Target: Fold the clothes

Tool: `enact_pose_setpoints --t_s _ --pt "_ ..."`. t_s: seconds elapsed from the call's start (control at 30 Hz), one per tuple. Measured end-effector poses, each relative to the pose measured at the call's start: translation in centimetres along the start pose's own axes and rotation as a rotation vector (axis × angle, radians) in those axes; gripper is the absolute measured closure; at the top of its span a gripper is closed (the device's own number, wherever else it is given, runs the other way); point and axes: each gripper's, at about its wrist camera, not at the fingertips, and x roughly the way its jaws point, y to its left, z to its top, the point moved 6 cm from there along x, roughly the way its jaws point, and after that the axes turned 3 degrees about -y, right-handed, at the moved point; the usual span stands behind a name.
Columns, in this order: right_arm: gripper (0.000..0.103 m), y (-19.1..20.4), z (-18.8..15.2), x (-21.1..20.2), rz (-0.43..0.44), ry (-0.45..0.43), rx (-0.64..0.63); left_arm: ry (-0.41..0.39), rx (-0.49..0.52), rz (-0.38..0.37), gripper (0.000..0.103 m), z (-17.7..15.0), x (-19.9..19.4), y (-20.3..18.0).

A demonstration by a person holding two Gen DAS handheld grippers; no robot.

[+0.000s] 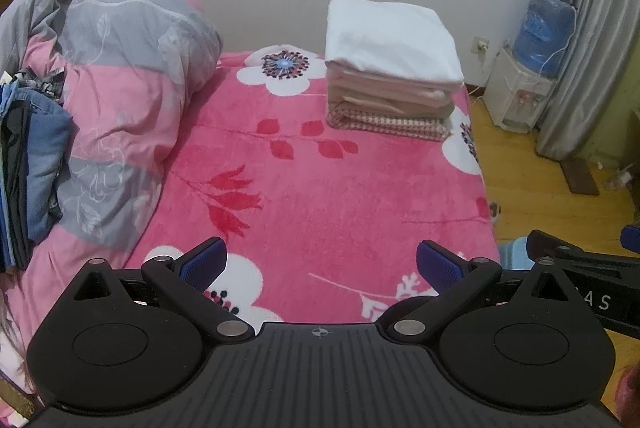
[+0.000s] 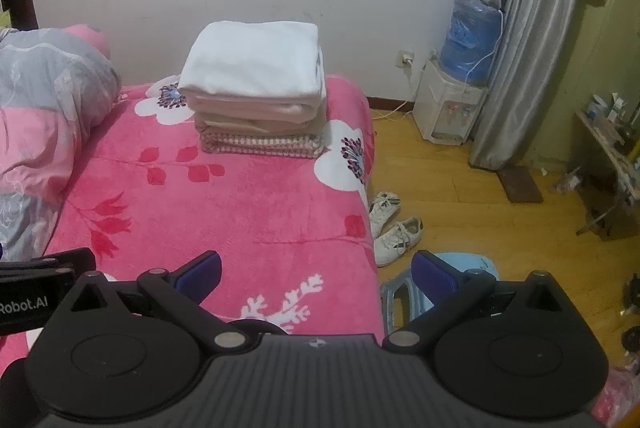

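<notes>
- Left tongs (image 1: 320, 264): nearest the lens, fingers spread wide apart, nothing between them; they hover over the near part of the bed.
- Right tongs (image 2: 316, 268): likewise spread and empty, over the bed's near right edge, beside the left.
- Bed (image 1: 328, 187): pink floral fleece cover, soft and yielding; its middle is bare, giving room to fold.
- Unfolded clothes (image 1: 28, 163): a denim and dark heap at the far left edge of the left view, against the quilt (image 1: 120, 75). Judged limp, light to moderate in weight, denim stiffer; best taken at a hem or waistband.
- Folded stack (image 2: 256, 99): white piece on top, at the bed's far right corner.
- Room: wooden floor, shoes (image 2: 394, 228), water dispenser (image 2: 452, 99), grey curtain (image 2: 528, 39), white wall.
</notes>
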Motion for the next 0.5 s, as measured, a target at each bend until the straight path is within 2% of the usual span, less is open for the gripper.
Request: enact_pose_setpoints --t_s 0.5 --pt "0.0 0.17 0.07 0.35 0.002 0.004 -0.023 0.003 -0.012 0.003 0.001 -0.23 -0.02 0.23"
